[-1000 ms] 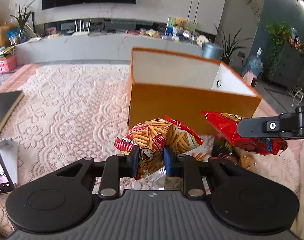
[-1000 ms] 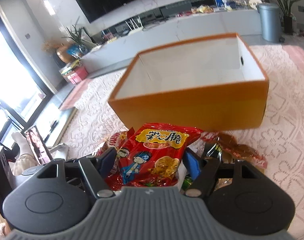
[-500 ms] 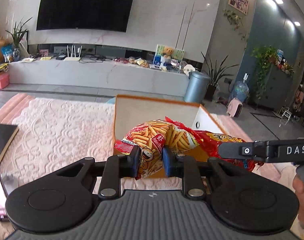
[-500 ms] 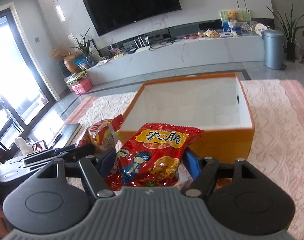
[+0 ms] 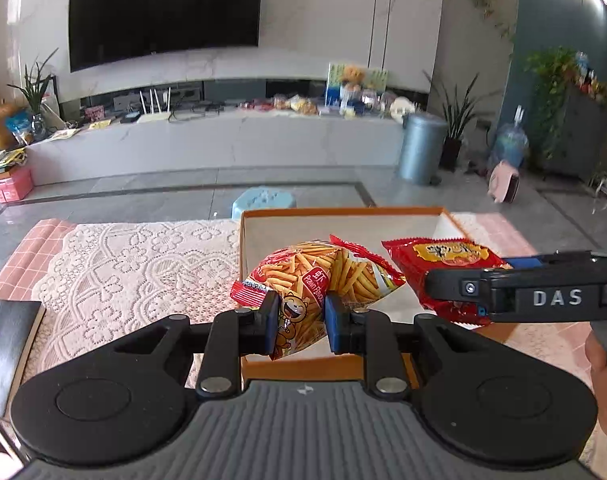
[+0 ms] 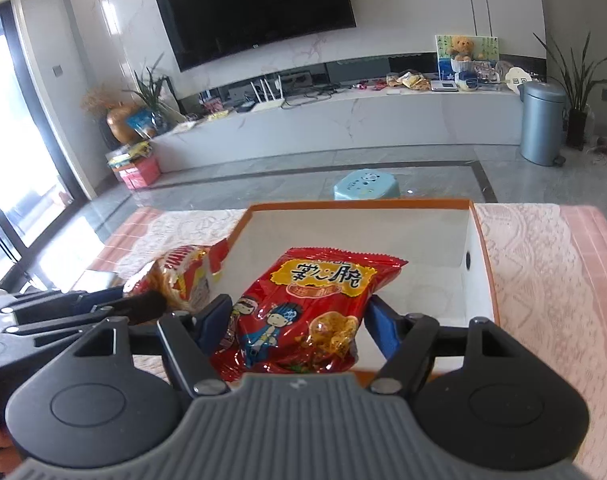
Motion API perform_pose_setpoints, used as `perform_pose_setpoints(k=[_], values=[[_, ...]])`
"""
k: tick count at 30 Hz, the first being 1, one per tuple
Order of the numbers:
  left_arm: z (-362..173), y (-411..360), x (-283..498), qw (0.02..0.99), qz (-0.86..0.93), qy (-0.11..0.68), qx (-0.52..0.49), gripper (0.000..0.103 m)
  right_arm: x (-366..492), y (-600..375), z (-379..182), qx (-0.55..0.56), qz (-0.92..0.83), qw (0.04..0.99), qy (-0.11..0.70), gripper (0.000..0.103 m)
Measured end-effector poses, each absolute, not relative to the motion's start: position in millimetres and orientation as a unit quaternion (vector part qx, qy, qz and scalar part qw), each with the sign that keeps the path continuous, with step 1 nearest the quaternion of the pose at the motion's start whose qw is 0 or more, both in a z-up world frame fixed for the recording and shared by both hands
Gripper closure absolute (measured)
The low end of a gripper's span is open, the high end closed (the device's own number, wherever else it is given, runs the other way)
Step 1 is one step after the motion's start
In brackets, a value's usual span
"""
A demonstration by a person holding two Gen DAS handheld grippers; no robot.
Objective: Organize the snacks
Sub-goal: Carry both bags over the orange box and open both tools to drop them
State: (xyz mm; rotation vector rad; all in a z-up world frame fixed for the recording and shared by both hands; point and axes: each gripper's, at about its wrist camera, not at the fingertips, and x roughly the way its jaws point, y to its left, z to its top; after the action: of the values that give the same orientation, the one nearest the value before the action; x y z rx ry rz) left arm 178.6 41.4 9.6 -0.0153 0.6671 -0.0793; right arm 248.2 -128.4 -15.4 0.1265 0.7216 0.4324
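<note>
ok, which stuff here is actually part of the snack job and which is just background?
Job:
left claw holding prawn-stick bag
right claw holding red crisp bag
orange box

Background:
TV
blue stool
grey bin
lace cloth
black book

**Two packets above the box**

The box (image 5: 343, 216) sits on the lace cloth (image 5: 135, 264). The fries packet (image 5: 323, 276), in the left gripper (image 5: 299, 324), hangs over its left part; the noodle packet (image 6: 303, 312), in the right gripper (image 6: 299, 328), is to its right. A stool (image 6: 365, 185) stands behind the box.
</note>
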Motion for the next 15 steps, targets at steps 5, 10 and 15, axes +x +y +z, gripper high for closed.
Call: perform_pose_setpoints(k=[5,10,15], values=[[-5,35,206,0.931,-0.040,0.361,0.028,0.077,290,-117,-37,0.042,0.203,0.903,0.377,0.033],[-21,30,228,0.914,-0.051,0.400,0.050,0.077,326,-108,-63,0.027,0.207,0.886,0.413,0.033],[-39,16,242,0.894,-0.055,0.435,0.094,0.077,350,-101,-84,0.021,0.221,0.863,0.454,0.033]])
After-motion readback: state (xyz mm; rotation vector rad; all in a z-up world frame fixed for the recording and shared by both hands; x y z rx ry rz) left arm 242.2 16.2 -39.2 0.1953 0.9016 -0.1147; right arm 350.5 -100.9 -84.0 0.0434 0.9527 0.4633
